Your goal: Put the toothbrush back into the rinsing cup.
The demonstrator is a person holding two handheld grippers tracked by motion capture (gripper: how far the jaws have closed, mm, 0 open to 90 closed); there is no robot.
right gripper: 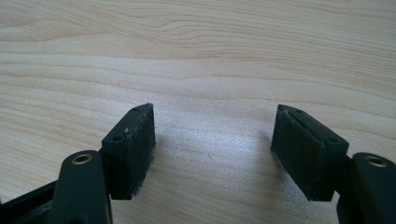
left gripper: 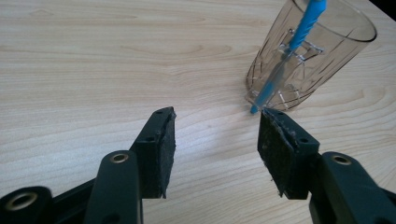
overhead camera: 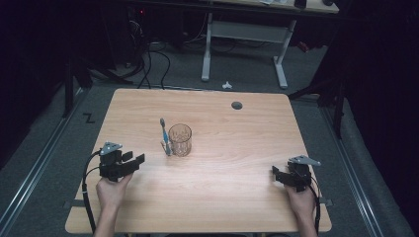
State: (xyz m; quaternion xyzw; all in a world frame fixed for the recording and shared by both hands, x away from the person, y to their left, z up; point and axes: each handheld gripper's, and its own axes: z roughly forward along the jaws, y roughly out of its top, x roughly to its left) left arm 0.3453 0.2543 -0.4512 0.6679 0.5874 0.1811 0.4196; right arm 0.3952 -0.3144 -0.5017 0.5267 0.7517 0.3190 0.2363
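Wooden table with clear cup beside blue toothbrush; left gripper wide open, empty, angled toward them, seemingly ready to pick; right gripper open, empty, parked apart.

On the worktop, the cup stands at my 11 o'clock with the toothbrush lying just left of it; my left gripper sits at 9, my right gripper at 3.
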